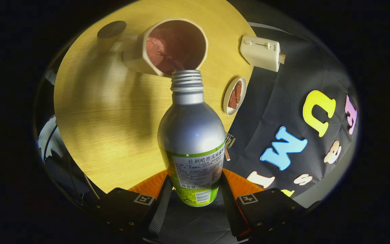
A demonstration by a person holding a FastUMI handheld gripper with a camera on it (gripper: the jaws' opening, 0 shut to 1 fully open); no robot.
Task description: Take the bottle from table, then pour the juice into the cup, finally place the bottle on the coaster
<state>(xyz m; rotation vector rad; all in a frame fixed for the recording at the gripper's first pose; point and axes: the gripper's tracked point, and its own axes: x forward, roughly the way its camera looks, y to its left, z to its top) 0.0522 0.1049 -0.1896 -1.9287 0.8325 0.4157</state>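
A silver bottle (191,135) with a green and white label sits between my fingers, and my gripper (195,189) is shut on its lower body. The bottle is tipped forward with its open threaded neck over the rim of a cream cup (168,47). The cup stands on the yellow wooden table (107,112) and holds reddish juice. A thin stream runs from the bottle's mouth into the cup. A dark round coaster (111,29) lies on the table just beyond the cup, on its far side.
A cream toaster (261,52) stands near the table's edge, to the right of the cup. A small white dish (234,95) with brown pieces lies between the toaster and the bottle. A fork (229,144) lies at the table's edge beside the bottle.
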